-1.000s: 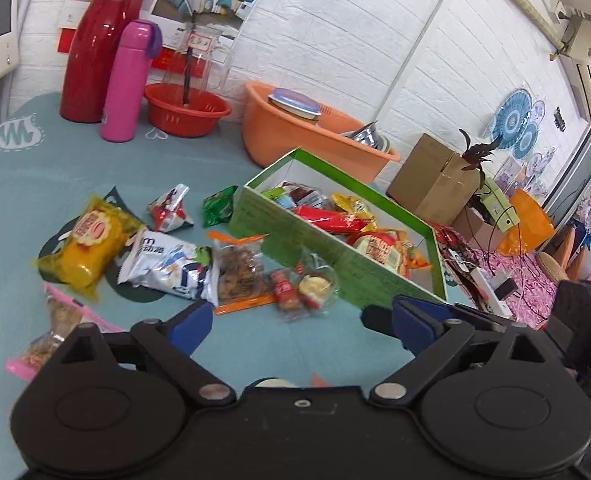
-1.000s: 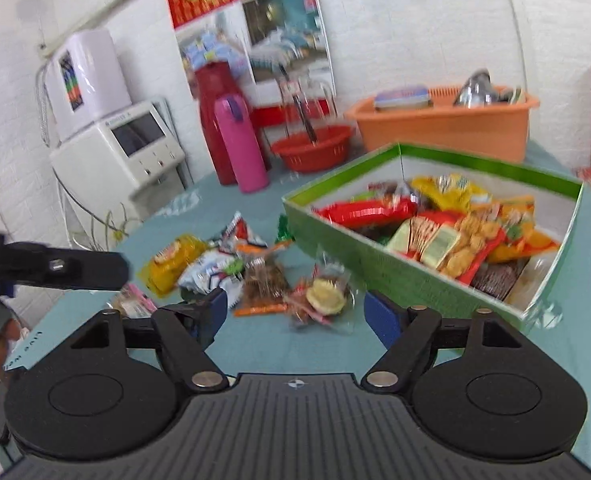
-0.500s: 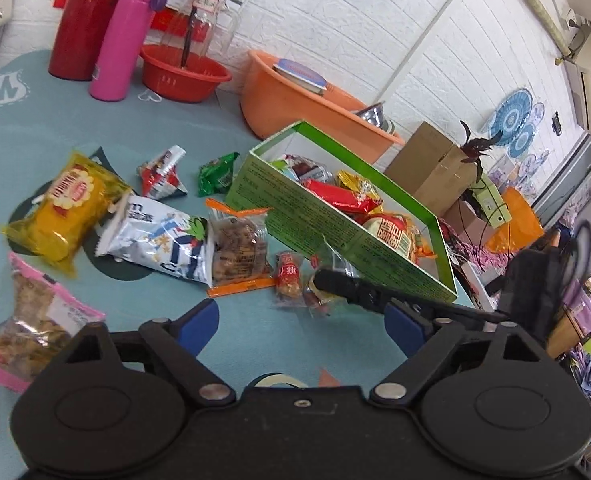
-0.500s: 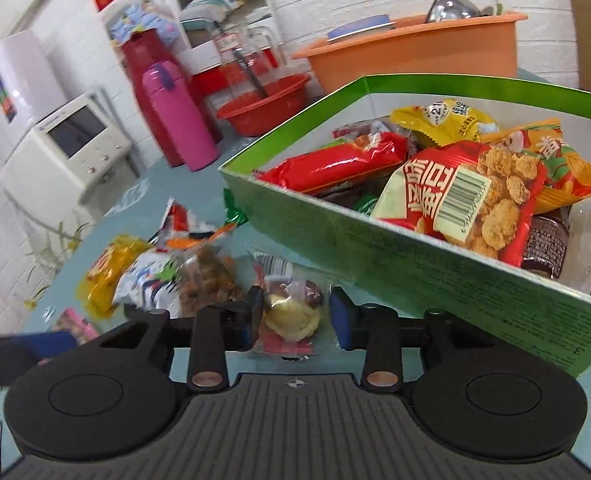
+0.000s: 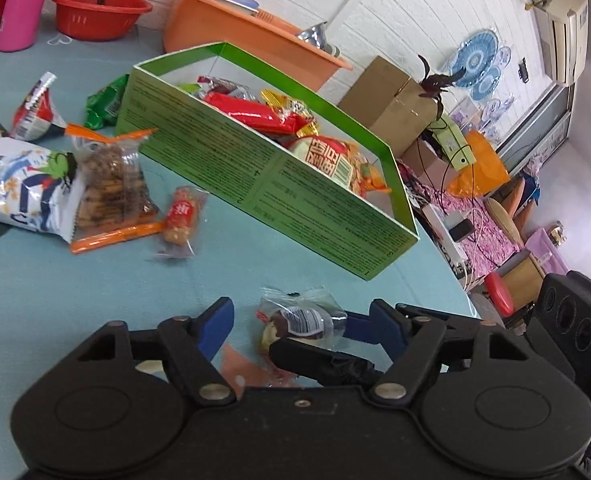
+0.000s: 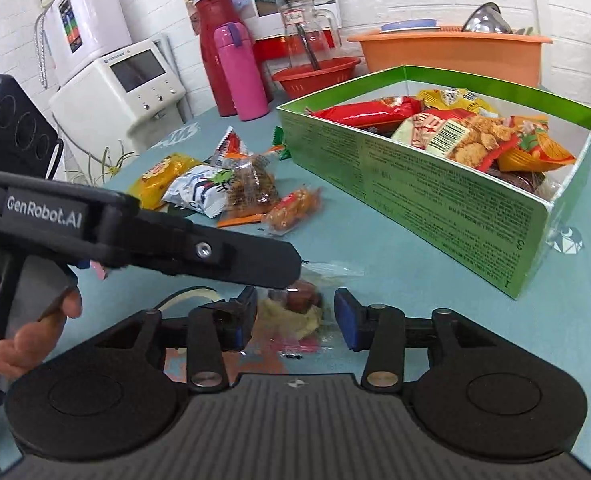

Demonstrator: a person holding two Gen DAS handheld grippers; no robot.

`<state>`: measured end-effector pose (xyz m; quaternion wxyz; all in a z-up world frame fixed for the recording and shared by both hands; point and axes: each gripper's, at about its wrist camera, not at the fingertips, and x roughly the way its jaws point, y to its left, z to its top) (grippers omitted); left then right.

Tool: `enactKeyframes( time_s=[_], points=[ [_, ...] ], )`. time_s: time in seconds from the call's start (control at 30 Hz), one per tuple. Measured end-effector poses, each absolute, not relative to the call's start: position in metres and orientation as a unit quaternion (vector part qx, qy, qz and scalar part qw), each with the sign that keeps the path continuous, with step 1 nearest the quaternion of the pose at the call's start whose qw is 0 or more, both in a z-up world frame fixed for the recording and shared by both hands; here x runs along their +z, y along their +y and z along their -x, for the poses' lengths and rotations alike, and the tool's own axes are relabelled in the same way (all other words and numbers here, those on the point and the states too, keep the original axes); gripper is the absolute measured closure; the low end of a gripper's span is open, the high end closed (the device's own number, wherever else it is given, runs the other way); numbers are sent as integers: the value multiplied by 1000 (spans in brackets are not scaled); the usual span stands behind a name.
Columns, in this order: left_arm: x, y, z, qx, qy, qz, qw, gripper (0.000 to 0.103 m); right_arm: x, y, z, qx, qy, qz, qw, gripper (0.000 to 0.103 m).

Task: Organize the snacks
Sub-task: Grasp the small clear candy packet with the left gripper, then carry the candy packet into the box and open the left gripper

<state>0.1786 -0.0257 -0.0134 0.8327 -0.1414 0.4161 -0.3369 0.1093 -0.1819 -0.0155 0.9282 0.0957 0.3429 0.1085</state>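
both grippers sit low over the teal table (image 5: 75,300), crowding one clear-wrapped snack (image 5: 299,320). the right gripper (image 6: 295,318) has its jaws opening with the snack lying between the blue pads, not pinched. the left gripper (image 5: 295,320) is closing but wide, nothing clamped, snack in its gap too. the left gripper's side reads "genrobot.ai". the green box (image 6: 435,204) of snacks stands just behind, with small print too tiny to read.
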Motion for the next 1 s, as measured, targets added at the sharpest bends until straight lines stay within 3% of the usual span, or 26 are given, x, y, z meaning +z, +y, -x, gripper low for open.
enactKeyframes(
  time_s=[0.07, 0.17, 0.23, 0.27, 0.37, 0.43, 0.6, 1.0],
  points=[
    [-16, -28, -179, -337, 419, 140, 831, 17, -17, -184, -107, 102, 342, -101, 929, 8],
    [-19, -30, -182, -332, 422, 147, 831, 22, -19, -186, -104, 102, 341, -106, 929, 5],
    [-22, -32, -183, -330, 427, 147, 829, 35, -20, -185, -104, 103, 341, -107, 928, 5],
    [-24, -34, -184, -326, 430, 143, 829, 52, -20, -185, -104, 103, 342, -105, 928, 6],
    [-27, -35, -185, -317, 432, 149, 831, 48, -21, -182, -104, 98, 336, -86, 933, 14],
    [-23, -39, -182, -316, 428, 145, 834, 49, -18, -181, -101, 103, 329, -72, 936, 28],
    [-1, -48, -174, -328, 404, 144, 842, 49, -5, -186, -91, 105, 304, -60, 945, 34],
    [55, -117, -196, -382, 335, 112, 854, 49, 44, -235, -84, 37, 206, -55, 976, 34]
  ],
)
